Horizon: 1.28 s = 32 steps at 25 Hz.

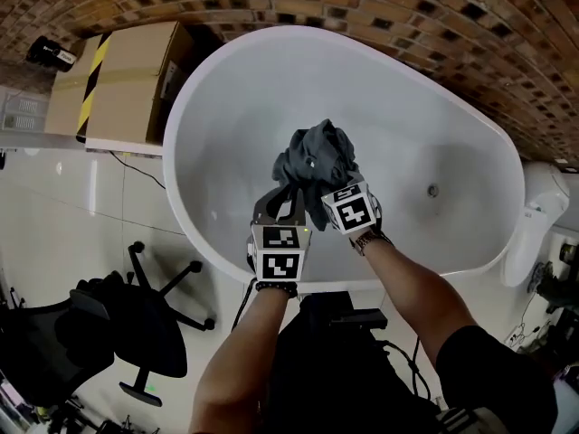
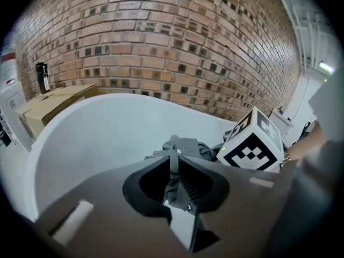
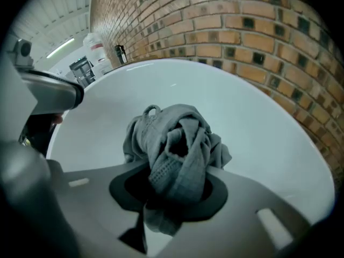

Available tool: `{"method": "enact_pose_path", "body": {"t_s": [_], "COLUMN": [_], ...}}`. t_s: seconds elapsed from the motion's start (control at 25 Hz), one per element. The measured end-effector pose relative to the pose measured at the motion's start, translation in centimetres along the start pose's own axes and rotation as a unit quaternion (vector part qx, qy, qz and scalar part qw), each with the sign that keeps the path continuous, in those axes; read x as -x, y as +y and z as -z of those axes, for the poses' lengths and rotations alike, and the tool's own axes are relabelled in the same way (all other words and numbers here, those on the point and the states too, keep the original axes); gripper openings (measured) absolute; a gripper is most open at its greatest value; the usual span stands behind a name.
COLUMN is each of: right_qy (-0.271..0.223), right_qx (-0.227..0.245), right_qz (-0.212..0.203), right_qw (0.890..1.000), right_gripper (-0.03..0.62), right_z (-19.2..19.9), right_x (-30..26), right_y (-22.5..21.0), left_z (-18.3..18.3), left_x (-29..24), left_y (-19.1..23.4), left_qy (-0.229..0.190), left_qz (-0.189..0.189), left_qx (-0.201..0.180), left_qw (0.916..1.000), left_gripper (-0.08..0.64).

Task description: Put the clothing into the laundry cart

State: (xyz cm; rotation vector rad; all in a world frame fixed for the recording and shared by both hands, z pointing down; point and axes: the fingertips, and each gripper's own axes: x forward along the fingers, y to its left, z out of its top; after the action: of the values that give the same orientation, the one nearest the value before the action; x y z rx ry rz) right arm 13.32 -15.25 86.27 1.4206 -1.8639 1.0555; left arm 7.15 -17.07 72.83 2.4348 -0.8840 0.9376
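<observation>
A crumpled dark grey garment (image 1: 317, 155) hangs above the inside of a white bathtub (image 1: 185, 107), held by both grippers. My left gripper (image 1: 282, 199) is shut on a thin fold of the cloth; in the left gripper view that fold (image 2: 173, 190) runs between the closed jaws of the left gripper (image 2: 174, 163). My right gripper (image 1: 331, 191) is shut on the thick bunch of the garment (image 3: 177, 141), which bulges out over the jaws of the right gripper (image 3: 177, 171) and hides its fingertips. The right gripper's marker cube (image 2: 252, 144) sits close beside the left one.
A brick wall (image 1: 434, 25) curves behind the tub. Cardboard boxes (image 1: 127, 80) stand at the tub's left end. A black office chair (image 1: 136, 324) is on the tiled floor at lower left. The tub drain (image 1: 433, 190) lies to the right, with a white fixture (image 1: 534, 224) beyond the rim.
</observation>
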Motion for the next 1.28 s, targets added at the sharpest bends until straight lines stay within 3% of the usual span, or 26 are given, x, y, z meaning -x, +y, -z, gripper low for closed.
{"method": "enact_pose_path", "body": {"t_s": [0.28, 0.6, 0.88, 1.28], "right_qy": [-0.043, -0.086, -0.138, -0.196], "right_qx": [0.032, 0.071, 0.121, 0.176], "right_qz": [-0.009, -0.037, -0.079, -0.136], "right_qw": [0.999, 0.993, 0.980, 0.955], "right_gripper": [0.126, 0.126, 0.126, 0.124], "right_z": [-5.1, -10.2, -16.7, -21.8], "right_x": [8.7, 18.3, 27.6, 38.8], "right_y": [5.2, 13.0, 22.0, 34.2], "left_z": [-3.7, -5.4, -8.2, -9.9], "left_x": [9.2, 20.5, 31.7, 46.5], "left_y": [0.4, 1.6, 3.1, 4.9], "left_qy": [-0.031, -0.073, -0.121, -0.182], "left_qz": [-0.032, -0.076, -0.119, -0.178], "left_qx": [0.013, 0.059, 0.097, 0.120], "left_qw": [0.9989, 0.9926, 0.9806, 0.9595], "left_gripper": [0.052, 0.052, 0.052, 0.054]}}
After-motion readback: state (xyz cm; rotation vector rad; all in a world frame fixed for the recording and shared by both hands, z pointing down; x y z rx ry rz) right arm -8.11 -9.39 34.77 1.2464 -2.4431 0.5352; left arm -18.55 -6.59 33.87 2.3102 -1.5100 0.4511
